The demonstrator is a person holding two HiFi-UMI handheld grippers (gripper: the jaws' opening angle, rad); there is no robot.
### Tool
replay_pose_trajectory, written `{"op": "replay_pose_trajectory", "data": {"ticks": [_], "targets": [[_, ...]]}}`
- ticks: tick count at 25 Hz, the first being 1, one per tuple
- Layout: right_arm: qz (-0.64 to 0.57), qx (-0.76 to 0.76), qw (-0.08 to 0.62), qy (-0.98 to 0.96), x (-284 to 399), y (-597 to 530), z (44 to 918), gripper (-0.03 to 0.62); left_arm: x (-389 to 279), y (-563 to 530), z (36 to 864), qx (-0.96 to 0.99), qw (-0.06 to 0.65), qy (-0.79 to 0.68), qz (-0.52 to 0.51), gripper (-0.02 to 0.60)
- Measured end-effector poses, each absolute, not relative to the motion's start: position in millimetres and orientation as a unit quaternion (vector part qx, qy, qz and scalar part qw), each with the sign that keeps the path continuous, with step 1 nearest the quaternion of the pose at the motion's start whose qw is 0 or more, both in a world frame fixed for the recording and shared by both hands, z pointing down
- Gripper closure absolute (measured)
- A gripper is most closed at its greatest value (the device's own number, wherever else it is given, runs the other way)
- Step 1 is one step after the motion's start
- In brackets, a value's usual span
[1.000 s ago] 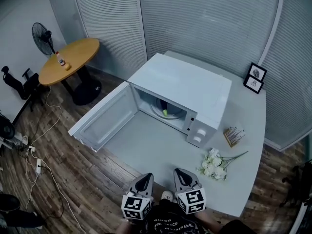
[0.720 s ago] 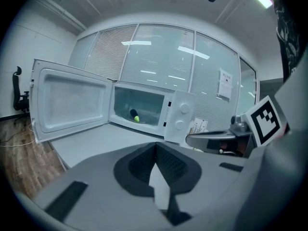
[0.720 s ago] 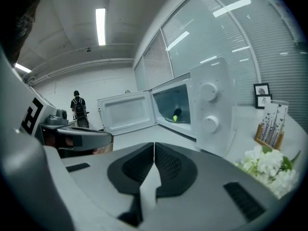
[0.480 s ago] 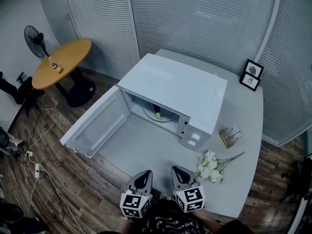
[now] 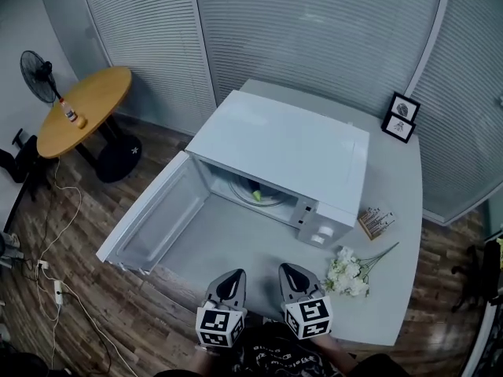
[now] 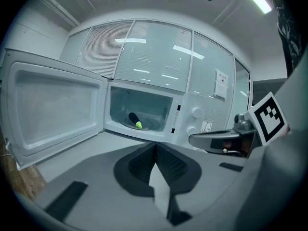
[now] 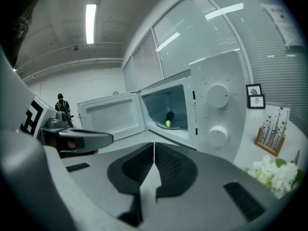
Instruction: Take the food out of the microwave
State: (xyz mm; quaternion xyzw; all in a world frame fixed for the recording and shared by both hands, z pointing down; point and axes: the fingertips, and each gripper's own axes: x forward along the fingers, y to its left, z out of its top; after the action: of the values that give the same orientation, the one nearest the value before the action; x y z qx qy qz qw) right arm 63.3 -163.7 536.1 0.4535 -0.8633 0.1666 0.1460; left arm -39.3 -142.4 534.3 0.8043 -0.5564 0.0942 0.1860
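Note:
The white microwave (image 5: 292, 157) stands on the grey table (image 5: 393, 289) with its door (image 5: 149, 220) swung open to the left. Inside, on the glass turntable, lies the food (image 5: 255, 193), a dark piece with a yellow-green tip. It also shows in the left gripper view as the food (image 6: 135, 121) and in the right gripper view as the food (image 7: 168, 120). My left gripper (image 5: 233, 280) and right gripper (image 5: 289, 275) hang side by side at the table's near edge, well short of the cavity. Both are shut and empty, left gripper (image 6: 155, 146) and right gripper (image 7: 154, 146).
White flowers (image 5: 346, 272) lie right of the grippers, with a small card box (image 5: 376, 221) beyond them. Two picture frames (image 5: 399, 118) stand at the table's far right. On the wooden floor to the left are a round table (image 5: 75, 110), a fan (image 5: 38, 75) and cables (image 5: 55, 234).
The head view has shifted, so the microwave sits a little closer and the round table further left. Both grippers moved along with it, still shut and side by side.

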Motion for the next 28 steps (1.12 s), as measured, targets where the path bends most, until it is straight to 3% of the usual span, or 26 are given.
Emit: {"op": "replay_pose_trajectory", "data": {"ticks": [18,21,28], "targets": [[0.154,0.512,0.126,-0.836,4,-254,521,0.583,-105,-207,540,0.837,0.184,-0.506,0.102,0.574],[0.157,0.515,0.122,-0.834,-3,-266,520,0.505,-109,-213,542,0.844,0.186,-0.491,0.107,0.574],[0.145,0.541,0.123,-0.819,-10,-298,518,0.456,-113,-222,543,0.861,0.180,-0.462,0.111,0.574]]}}
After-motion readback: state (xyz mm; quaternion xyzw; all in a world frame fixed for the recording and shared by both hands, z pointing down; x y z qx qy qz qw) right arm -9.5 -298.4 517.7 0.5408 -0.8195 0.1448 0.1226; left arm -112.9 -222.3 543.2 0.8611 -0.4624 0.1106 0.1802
